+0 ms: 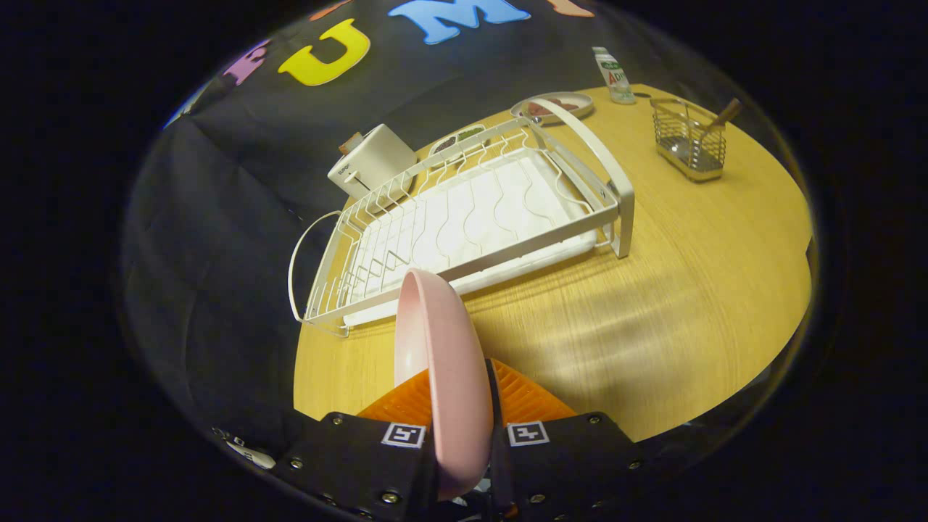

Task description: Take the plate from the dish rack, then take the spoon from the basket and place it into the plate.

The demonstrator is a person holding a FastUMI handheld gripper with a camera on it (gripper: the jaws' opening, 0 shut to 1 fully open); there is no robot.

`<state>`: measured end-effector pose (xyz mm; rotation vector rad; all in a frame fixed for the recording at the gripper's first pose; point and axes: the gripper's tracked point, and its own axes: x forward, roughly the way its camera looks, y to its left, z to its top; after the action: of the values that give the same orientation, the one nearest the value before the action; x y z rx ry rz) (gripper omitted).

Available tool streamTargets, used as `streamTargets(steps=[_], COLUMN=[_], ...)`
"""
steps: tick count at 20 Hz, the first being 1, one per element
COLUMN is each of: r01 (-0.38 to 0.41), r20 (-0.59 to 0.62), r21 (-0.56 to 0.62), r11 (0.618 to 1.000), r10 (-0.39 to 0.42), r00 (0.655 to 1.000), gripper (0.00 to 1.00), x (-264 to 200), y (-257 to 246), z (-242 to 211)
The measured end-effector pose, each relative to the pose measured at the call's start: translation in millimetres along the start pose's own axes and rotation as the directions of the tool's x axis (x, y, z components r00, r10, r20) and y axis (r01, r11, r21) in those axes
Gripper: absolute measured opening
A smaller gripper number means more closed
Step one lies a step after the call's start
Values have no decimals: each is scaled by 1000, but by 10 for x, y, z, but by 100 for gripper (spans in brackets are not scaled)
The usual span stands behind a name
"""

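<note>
A pink plate point(446, 362) stands on edge between my two fingers, and my gripper point(462, 395) is shut on its rim, holding it above the wooden table point(652, 290). Beyond the plate lies the white wire dish rack point(464, 217), with no dishes in it. Farther off, past the rack's right end, a small metal wire basket point(689, 141) holds a wooden-handled spoon point(714, 123) that leans out of its top.
A white boxy appliance point(370, 163) stands behind the rack. Two small dishes of food point(554, 107) sit at the far side of the table, and a small bottle point(613, 76) stands beside them. Bare tabletop lies between the rack and the basket.
</note>
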<state>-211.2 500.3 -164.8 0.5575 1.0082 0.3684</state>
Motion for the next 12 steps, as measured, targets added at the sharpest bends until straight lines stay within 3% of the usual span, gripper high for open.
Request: streamTargets(steps=[3,6,7,9,12], r01=[10,23,25,123,146], r20=[-40,-46,-43,-66,-61], r21=[45,104,108,48,2], r11=[999,994,994,991,989], r10=[-8,-18,-20,-120,-146], r00=[999,999,999,991,987], gripper=[29,46,46,49,58], x=[109,161,150,166,117], y=[-131,-232,-251,-486,-557], z=[-128,-158,-156,-199,-130])
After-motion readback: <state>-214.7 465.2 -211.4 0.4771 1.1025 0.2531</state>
